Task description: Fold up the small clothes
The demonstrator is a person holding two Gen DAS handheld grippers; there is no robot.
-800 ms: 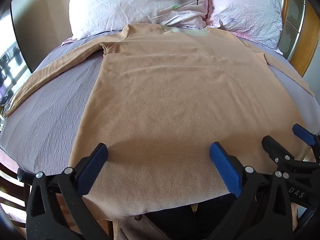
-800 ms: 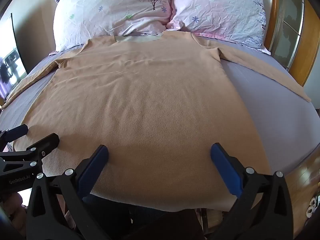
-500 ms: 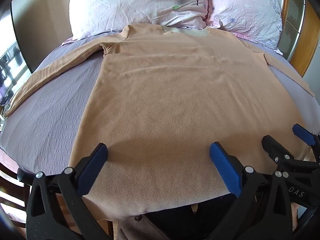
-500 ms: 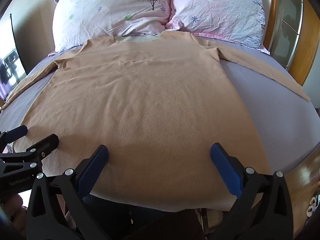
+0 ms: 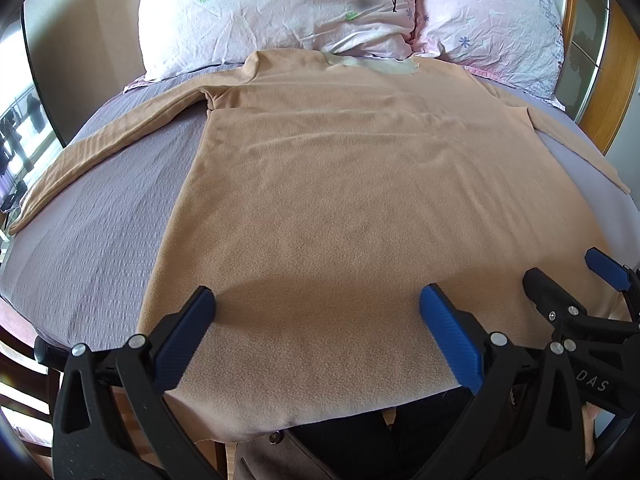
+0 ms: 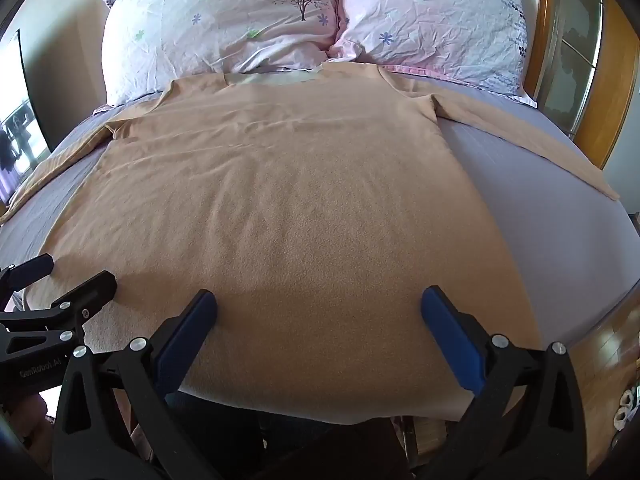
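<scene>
1. Lying flat, front down or up not determinable: tan long-sleeved top [image 5: 360, 208], spread across the bed [image 5: 92, 248], collar [image 5: 372, 65] touching the pillows [image 5: 280, 4], both sleeves angled outward, hem hanging slightly over the near edge of the mattress.
2. Hovering over the hem on the wearer's left portion: left tool [image 5: 316, 312], released, blue pads well apart, gripping nothing.
3. Hovering over the hem further right: right tool [image 6: 320, 312], likewise released, pads well apart, nothing between them. Contact with the cloth not determinable in either view.
4. Pointing forward along the garment toward the pillows, both tools level and side by side, each one's tip showing at the edge of the other's view.
5. Folding judged not yet started; no crease or doubled layer showing.
6. Risking a single-layer pinch at the hem: closing too shallow, separating front from back and skewing the fold.
7. Risking drag: fleecy cloth clinging to the textured purple sheet, bunching when lifted.
8. Risking slippage off the bed: overhanging hem pulling the top forward if released unevenly.
9. Risking sleeve trailing: left sleeve [image 5: 100, 148] lying long, folding crookedly if ignored.
</scene>
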